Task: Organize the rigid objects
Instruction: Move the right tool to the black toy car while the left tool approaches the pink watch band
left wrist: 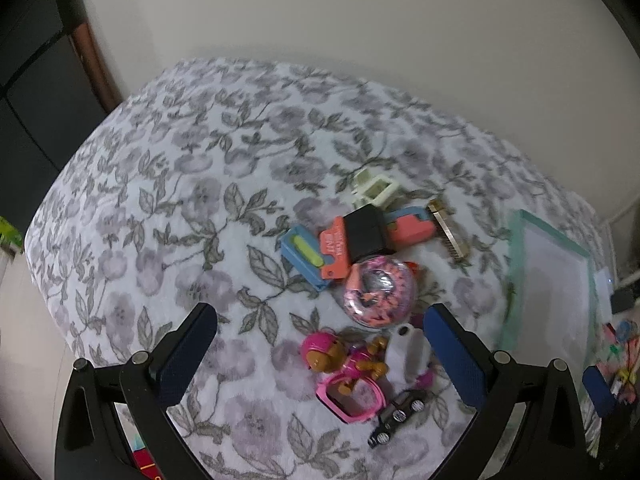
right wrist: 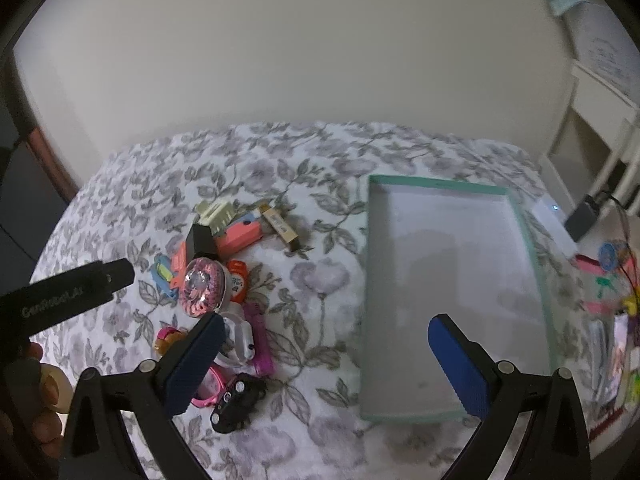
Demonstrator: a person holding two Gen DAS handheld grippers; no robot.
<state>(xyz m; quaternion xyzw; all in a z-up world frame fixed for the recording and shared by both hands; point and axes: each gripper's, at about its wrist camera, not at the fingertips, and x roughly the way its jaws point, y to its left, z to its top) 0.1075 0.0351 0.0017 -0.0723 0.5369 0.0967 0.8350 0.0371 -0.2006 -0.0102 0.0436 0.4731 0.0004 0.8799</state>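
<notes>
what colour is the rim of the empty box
Mint green rim on the box, white inside; clearest in the right wrist view.

bedspread [left wrist: 168, 184]: matt floral cloth | dome toy [left wrist: 380, 292]: glossy clear plastic | tray [right wrist: 536, 264]: matt card

Dim, flat indoor light, both views soft.
No glare; faint shadows under the toys, a soft one inside the green tray [right wrist: 440, 416]. Motion blur smears detail, heavy fisheye bending plus dark vignette at corners, colours washed out.

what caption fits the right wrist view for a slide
Open right tongs hover between a toy pile and an empty teal-rimmed tray.
</notes>
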